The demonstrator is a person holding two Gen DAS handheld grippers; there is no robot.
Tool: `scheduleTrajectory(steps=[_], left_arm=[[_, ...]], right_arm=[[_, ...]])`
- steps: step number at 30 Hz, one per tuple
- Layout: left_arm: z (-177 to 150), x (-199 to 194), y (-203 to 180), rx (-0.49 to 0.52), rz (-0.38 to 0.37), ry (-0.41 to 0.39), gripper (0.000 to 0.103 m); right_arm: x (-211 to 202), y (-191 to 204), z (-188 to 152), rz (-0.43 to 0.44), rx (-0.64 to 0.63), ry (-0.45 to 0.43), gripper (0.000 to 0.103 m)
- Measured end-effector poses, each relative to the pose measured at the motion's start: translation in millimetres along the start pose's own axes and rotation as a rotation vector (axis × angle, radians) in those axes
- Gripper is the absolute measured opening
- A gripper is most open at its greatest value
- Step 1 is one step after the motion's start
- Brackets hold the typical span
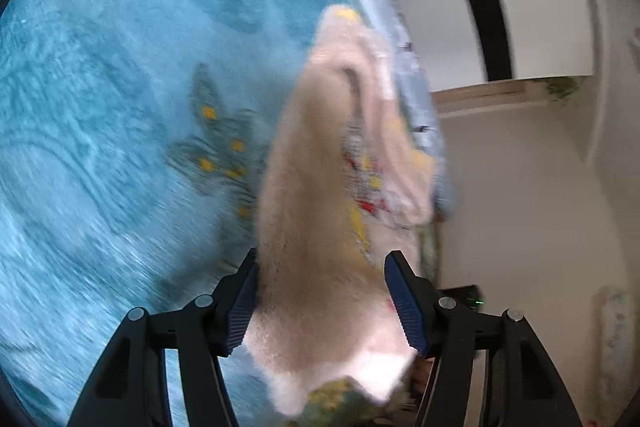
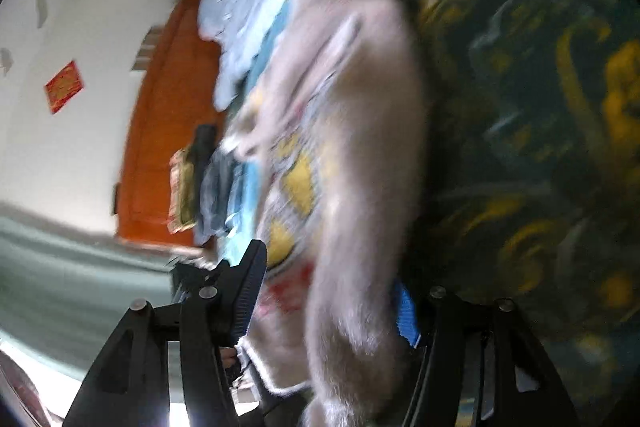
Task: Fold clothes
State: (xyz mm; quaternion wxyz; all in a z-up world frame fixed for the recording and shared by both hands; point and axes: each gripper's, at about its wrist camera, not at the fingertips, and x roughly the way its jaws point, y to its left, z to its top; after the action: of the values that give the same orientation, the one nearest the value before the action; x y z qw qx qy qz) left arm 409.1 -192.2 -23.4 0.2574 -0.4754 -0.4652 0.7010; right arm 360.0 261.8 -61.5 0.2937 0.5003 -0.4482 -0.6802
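Fleece garment (image 1: 316, 219), fuzzy, cream, bunched

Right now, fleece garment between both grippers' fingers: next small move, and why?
Probably lower it flat onto the blue bedspread. The cream fleece garment hangs bunched between the fingers of the left gripper and right gripper; grip itself is unclear through blur.

The left gripper (image 1: 322, 301) has its jaws set wide apart, with fluffy cream cloth (image 1: 320, 227) running between the ribbed blue pads (image 1: 406, 303) and brushing the inner face of the left one. The right gripper (image 2: 328, 295) also shows spread jaws, the same cloth (image 2: 356, 187) filling the gap and hiding most of its right pad. Whether either actually pinches the cloth cannot be told through the blur.
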Motion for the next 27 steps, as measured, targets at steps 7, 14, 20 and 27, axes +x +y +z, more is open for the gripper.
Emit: scheduleTrajectory(steps=[7, 14, 20, 27], left_arm=[[-10.3, -8.2, -18.1, 0.037, -0.206, 0.012, 0.066], [-30.5, 24.7, -0.1, 0.033, 0.142, 0.092, 0.064], [-34.2, 31.4, -11.8, 0.091, 0.212, 0.111, 0.020], [-36.9, 2.3, -32.5, 0.182, 0.220, 0.035, 0.010]], right_arm=[[-12.0, 5.1, -13.0, 0.171, 0.027, 0.009, 0.060], [-7.4, -4.5, -25.1, 0.011, 0.021, 0.095, 0.058], [1.8, -1.0, -27.6, -0.095, -0.035, 0.138, 0.026], [-14.5, 11.7, -24.6, -0.001, -0.090, 0.106, 0.014]])
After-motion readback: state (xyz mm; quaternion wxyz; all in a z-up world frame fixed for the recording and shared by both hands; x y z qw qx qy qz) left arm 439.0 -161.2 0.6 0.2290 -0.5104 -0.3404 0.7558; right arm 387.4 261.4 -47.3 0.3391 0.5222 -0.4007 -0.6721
